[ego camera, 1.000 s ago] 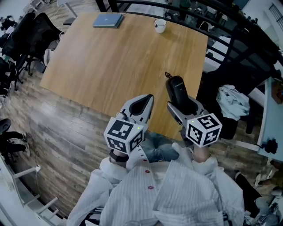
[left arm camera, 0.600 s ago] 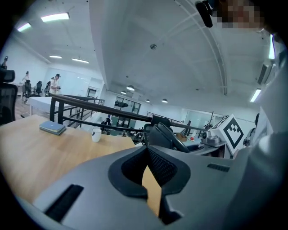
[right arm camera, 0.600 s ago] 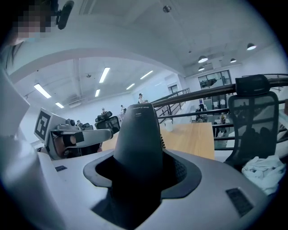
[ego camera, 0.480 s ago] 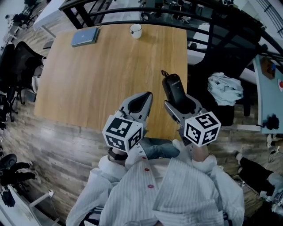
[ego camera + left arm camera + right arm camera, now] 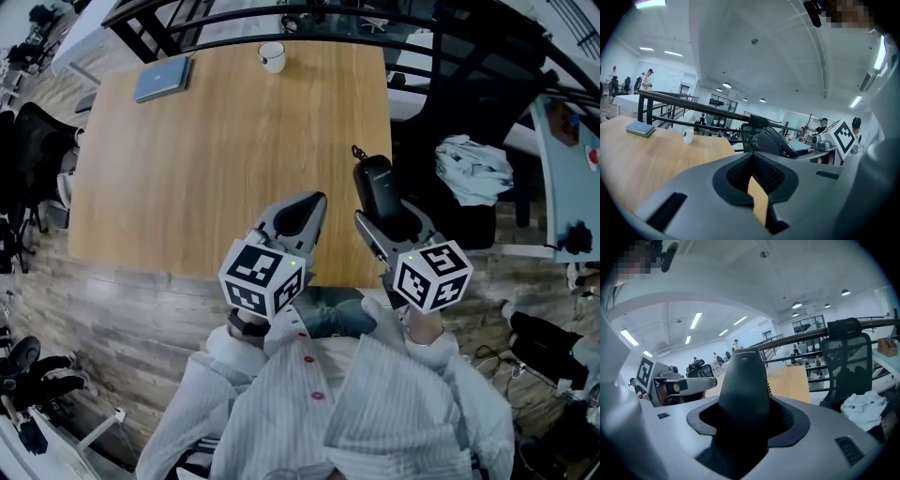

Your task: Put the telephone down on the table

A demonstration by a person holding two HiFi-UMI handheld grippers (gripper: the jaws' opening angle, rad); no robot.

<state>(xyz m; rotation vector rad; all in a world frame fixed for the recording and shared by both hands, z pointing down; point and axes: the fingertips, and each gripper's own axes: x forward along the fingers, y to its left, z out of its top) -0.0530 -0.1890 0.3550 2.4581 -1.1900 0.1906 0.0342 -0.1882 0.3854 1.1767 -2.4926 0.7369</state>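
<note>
A black telephone handset [image 5: 377, 184] with a short antenna stands up out of my right gripper [image 5: 386, 216], which is shut on its lower half. In the head view it hangs over the near right corner of the wooden table [image 5: 206, 141], close to the right edge. The right gripper view shows the telephone [image 5: 743, 380] filling the right gripper [image 5: 745, 423], with the table [image 5: 787, 383] behind. My left gripper [image 5: 302, 214] is beside it over the table's front edge. The left gripper [image 5: 754, 173] is shut with nothing in it.
A blue notebook [image 5: 161, 79] and a white cup [image 5: 272, 56] lie at the table's far end. A black chair [image 5: 459, 122] with a white cloth [image 5: 473, 169] stands right of the table. Black railing runs behind, more chairs [image 5: 28, 141] stand on the left.
The head view has swung, so the table now lies squarer and further left. Both grippers keep their pose, and the telephone stays gripped, now closer to the table's right edge.
</note>
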